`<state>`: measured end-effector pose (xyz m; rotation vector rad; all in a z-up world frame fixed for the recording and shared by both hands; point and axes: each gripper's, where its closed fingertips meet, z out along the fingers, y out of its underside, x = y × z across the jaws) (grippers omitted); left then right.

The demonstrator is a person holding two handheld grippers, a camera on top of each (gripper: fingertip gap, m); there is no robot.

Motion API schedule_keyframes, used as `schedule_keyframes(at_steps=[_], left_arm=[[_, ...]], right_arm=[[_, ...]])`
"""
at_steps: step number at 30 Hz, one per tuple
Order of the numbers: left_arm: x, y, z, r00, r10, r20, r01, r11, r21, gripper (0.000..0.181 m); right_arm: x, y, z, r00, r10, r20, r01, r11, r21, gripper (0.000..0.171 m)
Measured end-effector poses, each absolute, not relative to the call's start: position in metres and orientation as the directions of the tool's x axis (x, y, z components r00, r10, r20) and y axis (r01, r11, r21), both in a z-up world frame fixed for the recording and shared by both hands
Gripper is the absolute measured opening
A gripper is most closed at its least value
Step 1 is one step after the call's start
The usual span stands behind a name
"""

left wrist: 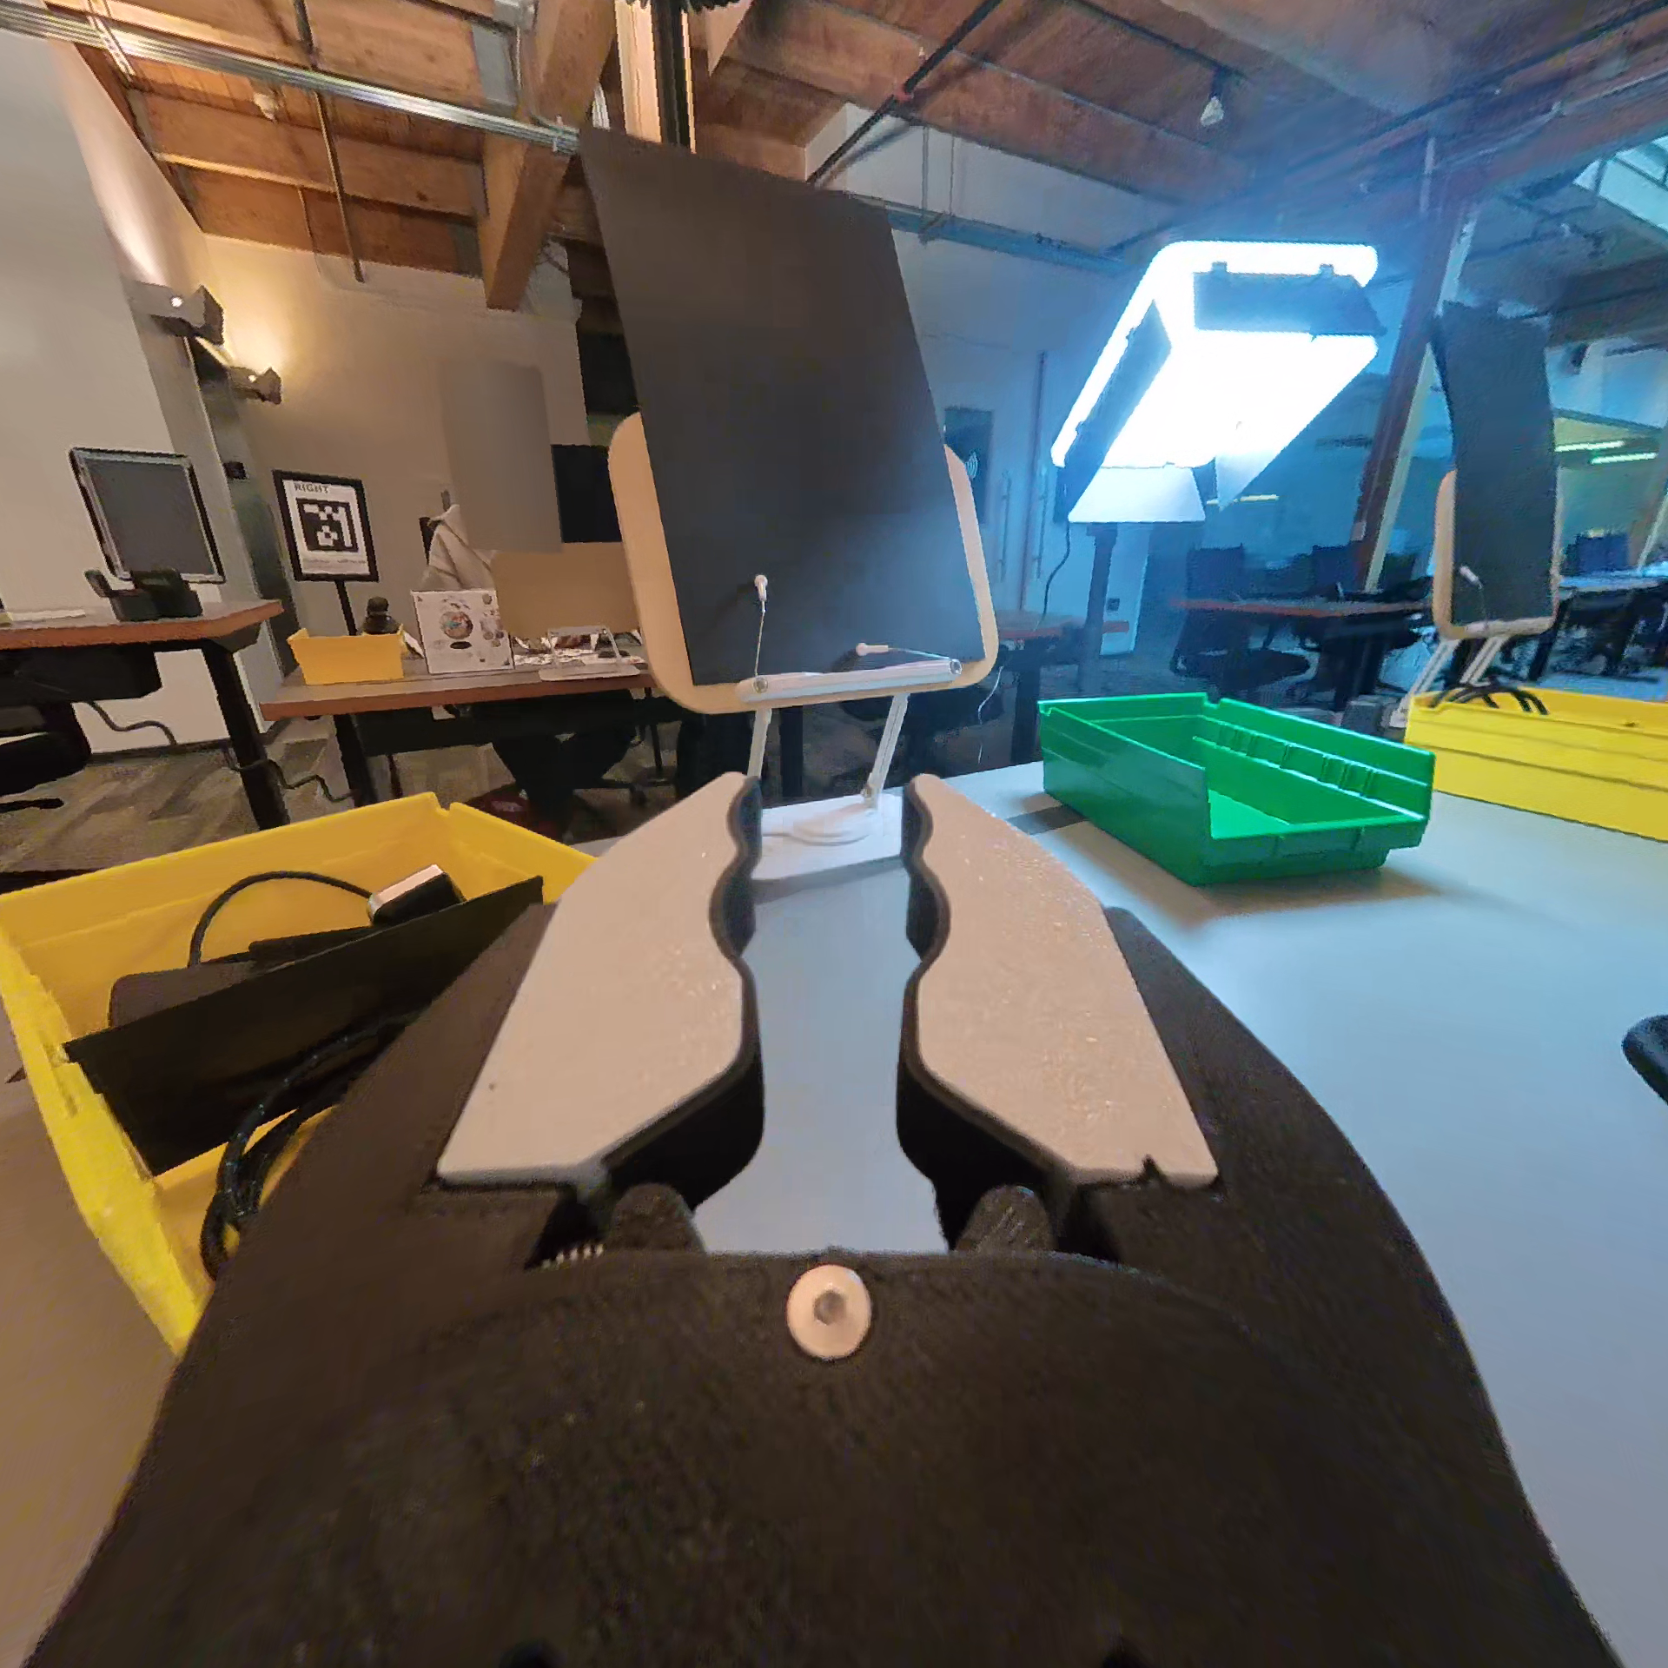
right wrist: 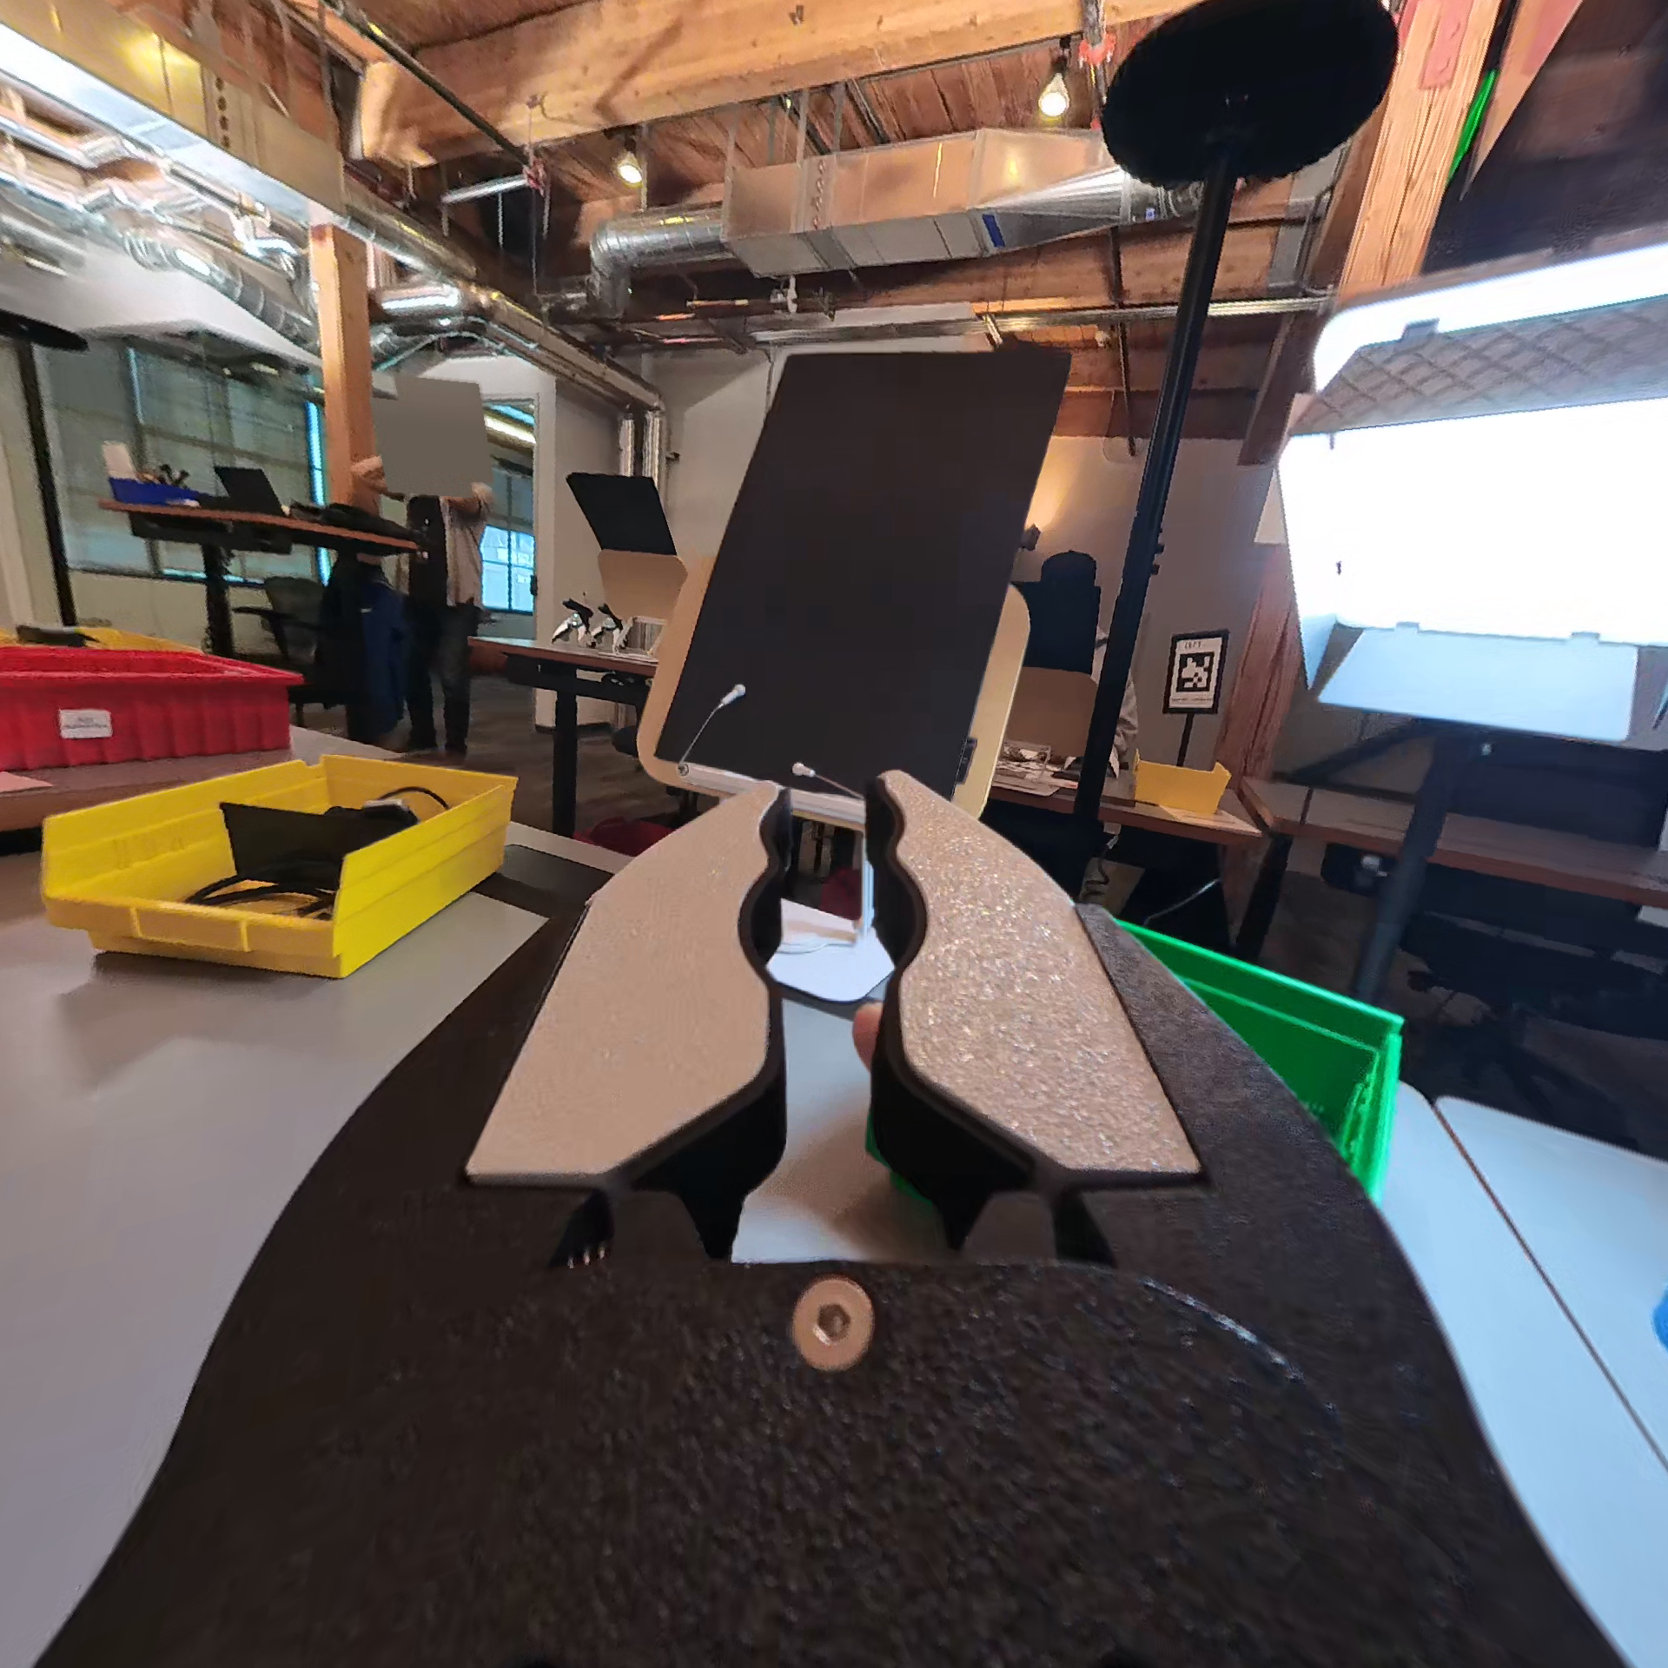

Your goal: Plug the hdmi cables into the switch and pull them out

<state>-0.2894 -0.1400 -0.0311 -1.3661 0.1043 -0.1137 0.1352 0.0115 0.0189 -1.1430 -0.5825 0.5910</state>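
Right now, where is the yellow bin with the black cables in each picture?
Left wrist view: the yellow bin sits at the lower left, close beside the left tool.
Right wrist view: the yellow bin sits at middle left, farther off on the grey table.
Shared landmark: the black board on a white stand, straight ahead in both.

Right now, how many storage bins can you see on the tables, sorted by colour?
Yellow: 3: near bin with cables, far right bin, small bin on the back table
Green: 1
Red: 1
Total: 5
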Motion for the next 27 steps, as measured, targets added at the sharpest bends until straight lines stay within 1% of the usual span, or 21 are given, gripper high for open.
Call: schedule_keyframes(at_steps=[2, 3, 8, 11, 14, 18, 21, 23, 27], left_arm=[[-0.297, -0.131, -0.020, 0.992, -0.119, -0.035, -0.013, 0.176, -0.984, 0.041], [-0.303, -0.126, -0.014, 0.994, -0.096, -0.060, -0.043, 0.166, -0.985, 0.043], [-0.350, -0.092, 0.011, 0.982, 0.005, -0.189, -0.189, 0.053, -0.980, 0.045], [-0.383, -0.062, 0.005, 0.968, 0.015, -0.252, -0.250, -0.083, -0.965, 0.045], [-0.418, -0.033, -0.017, 0.954, 0.008, -0.301, -0.290, -0.246, -0.925, 0.043], [-0.464, 0.003, -0.060, 0.919, -0.046, -0.391, -0.363, -0.484, -0.796, 0.042], [-0.487, 0.022, -0.093, 0.893, -0.135, -0.430, -0.413, -0.626, -0.661, 0.042], [-0.494, 0.033, -0.112, 0.877, -0.201, -0.436, -0.445, -0.682, -0.580, 0.040], [-0.507, 0.046, -0.146, 0.812, -0.336, -0.477, -0.532, -0.763, -0.368, 0.041]], right_arm=[[0.126, 0.016, 0.033, 0.696, 0.701, 0.155, -0.108, 0.315, -0.943, 0.024], [0.120, 0.019, 0.041, 0.686, 0.708, 0.169, -0.100, 0.323, -0.941, 0.026], [0.087, 0.048, 0.058, 0.646, 0.727, 0.232, -0.035, 0.333, -0.942, 0.035], [0.064, 0.072, 0.047, 0.605, 0.764, 0.222, -0.014, 0.290, -0.957, 0.035], [0.041, 0.095, 0.012, 0.559, 0.810, 0.178, 0.036, 0.191, -0.981, 0.036], [0.023, 0.106, -0.035, 0.523, 0.846, 0.104, 0.067, 0.081, -0.994, 0.037], [0.017, 0.108, -0.056, 0.518, 0.852, 0.074, 0.066, 0.047, -0.997, 0.037], [0.012, 0.106, -0.065, 0.501, 0.862, 0.074, 0.090, 0.034, -0.995, 0.037], [0.008, 0.102, -0.073, 0.487, 0.867, 0.111, 0.126, 0.056, -0.990, 0.037]])
